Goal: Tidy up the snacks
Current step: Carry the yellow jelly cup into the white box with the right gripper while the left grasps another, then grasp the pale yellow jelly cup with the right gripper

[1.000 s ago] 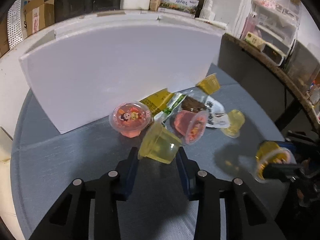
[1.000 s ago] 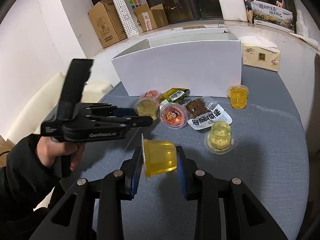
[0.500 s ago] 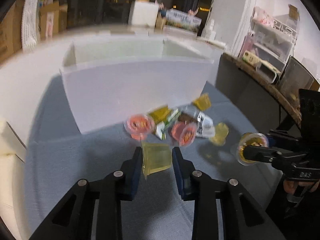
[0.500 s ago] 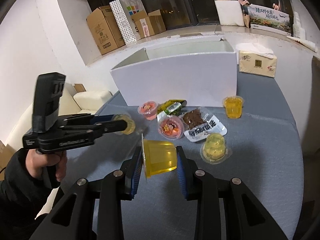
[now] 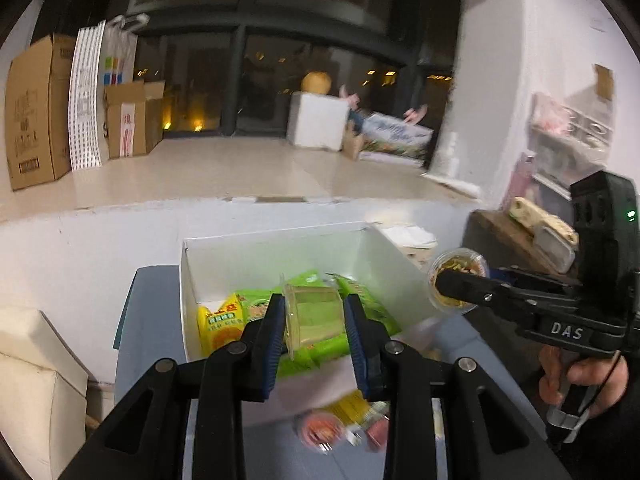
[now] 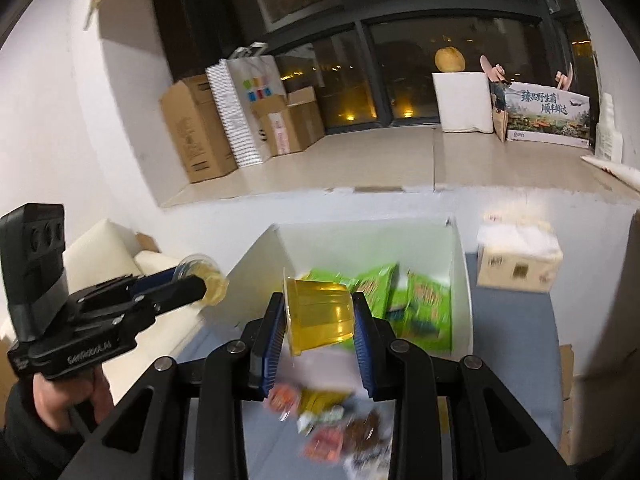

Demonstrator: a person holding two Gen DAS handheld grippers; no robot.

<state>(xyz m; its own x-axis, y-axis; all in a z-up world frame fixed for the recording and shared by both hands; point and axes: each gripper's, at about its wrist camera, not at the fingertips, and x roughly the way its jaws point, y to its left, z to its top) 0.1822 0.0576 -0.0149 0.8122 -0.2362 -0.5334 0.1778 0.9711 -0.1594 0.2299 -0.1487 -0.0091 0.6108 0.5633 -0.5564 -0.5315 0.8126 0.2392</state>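
Observation:
My left gripper point(image 5: 314, 320) is shut on a pale yellow jelly cup point(image 5: 314, 314), held on its side above the near wall of the open white box point(image 5: 188, 280). The box holds green snack packs point(image 5: 360, 300) and a yellow pack point(image 5: 220, 322). My right gripper point(image 6: 320, 320) is shut on a deeper yellow jelly cup point(image 6: 320, 316), also over the box's point(image 6: 460, 280) near edge. Each gripper shows in the other's view, the right one point(image 5: 456, 286) at the box's right, the left one point(image 6: 200, 284) at its left.
Loose snacks lie blurred on the grey table below the box: red jelly cups point(image 5: 320, 430) and wrappers point(image 6: 332, 428). A tissue box point(image 6: 518, 258) stands right of the white box. Cardboard boxes point(image 6: 196, 128) stand on the ledge behind. A cream sofa point(image 5: 36, 380) is at left.
Both grippers have lifted their jelly cups from table height and moved forward to over the white box, whose inside now shows. The loose snacks have dropped to the bottom of both views.

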